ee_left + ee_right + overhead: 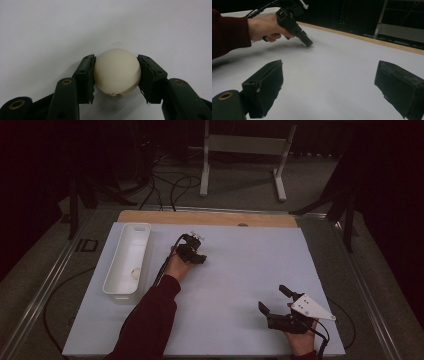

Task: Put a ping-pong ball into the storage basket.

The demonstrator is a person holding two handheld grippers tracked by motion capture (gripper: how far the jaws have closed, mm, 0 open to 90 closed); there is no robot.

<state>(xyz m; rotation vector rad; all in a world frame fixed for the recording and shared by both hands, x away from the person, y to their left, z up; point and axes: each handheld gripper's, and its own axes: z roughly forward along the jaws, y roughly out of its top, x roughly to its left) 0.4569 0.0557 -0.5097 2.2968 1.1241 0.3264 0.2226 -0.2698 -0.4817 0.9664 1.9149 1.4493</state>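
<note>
White tabletop (240, 265) amid dark room; left gripper (117, 72) clamped on ball (117, 71), right gripper (329, 85) apart.

Dim room, grey floor (240, 185) strewn with black cables (170, 187), white metal stand (245, 150) beyond the table.

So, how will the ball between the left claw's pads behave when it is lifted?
The ball looks smooth, round and cream-white, like a table tennis ball, so it is probably very light. The left claw holds it by two narrow spots only, so it may slip. If released on the flat table, it would likely roll.
</note>
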